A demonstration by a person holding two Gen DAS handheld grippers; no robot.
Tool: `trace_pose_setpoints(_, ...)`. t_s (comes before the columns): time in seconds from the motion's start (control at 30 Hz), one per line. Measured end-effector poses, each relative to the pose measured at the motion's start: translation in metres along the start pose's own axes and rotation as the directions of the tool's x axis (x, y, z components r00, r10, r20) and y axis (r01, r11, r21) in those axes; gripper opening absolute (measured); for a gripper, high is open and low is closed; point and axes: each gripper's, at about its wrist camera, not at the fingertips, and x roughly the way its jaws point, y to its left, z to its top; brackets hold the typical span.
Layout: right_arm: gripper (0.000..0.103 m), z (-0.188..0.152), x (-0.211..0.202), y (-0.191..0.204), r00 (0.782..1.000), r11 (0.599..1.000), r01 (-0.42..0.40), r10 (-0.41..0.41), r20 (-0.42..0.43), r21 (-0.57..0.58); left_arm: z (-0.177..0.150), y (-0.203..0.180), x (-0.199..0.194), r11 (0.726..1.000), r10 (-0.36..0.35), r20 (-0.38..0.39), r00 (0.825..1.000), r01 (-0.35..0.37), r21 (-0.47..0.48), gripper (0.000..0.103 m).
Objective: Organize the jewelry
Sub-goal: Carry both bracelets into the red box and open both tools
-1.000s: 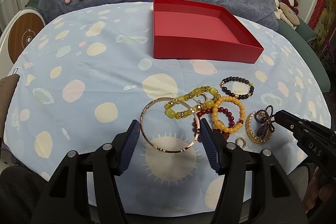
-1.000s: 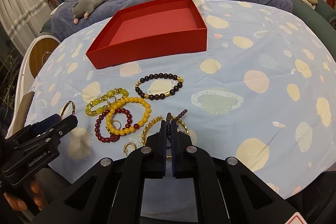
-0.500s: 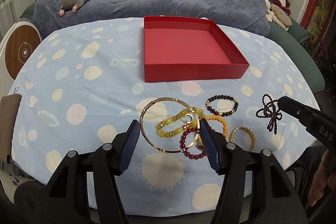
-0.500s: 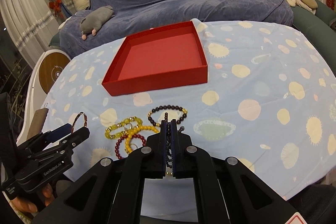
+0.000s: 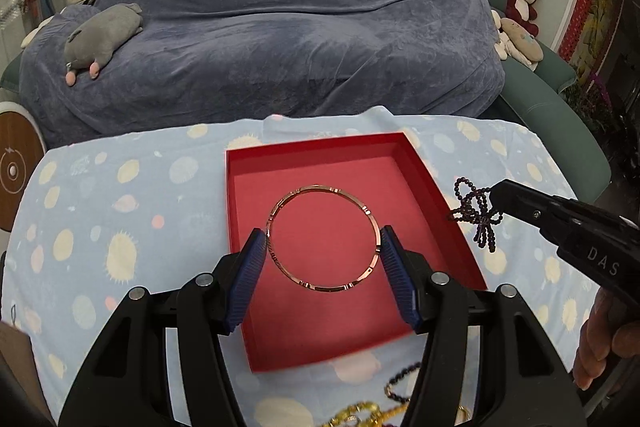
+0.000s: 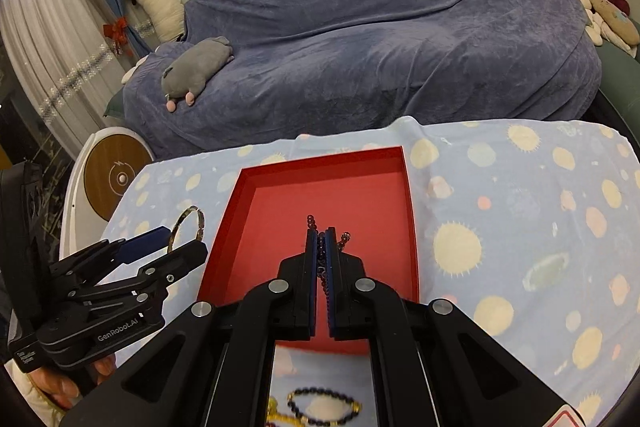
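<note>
My left tongs (image 5: 323, 255) pinched the gold bangle (image 5: 323, 238) above the red box (image 5: 436, 187); my right tongs (image 6: 320, 247), pressed together, mostly hid the dark bead strand (image 6: 321, 251).

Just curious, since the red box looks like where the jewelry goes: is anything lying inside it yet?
No; the red box shows only bare floor, while the gold bangle and beaded strand are held above it.

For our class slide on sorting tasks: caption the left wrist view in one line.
Left claw holds a rose-gold bangle over the red box; right claw carries a dark beaded string.
</note>
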Motion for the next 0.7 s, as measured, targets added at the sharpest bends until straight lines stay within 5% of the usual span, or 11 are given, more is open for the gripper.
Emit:
trace_pose_setpoints(0.33,0.004,0.038,0.102,-0.022,0.998,0.999,0.032,-0.032,-0.062,-0.002,0.034,0.021,0.107,0.999,0.04,-0.08,0.996,-0.04,0.004,0.056)
trace_pose_setpoints(0.7,0.004,0.037,0.145,-0.032,0.992,0.997,0.079,-0.081,-0.095,-0.02,0.034,0.029,0.145,0.995,0.092,-0.107,0.99,-0.089,0.037,0.055)
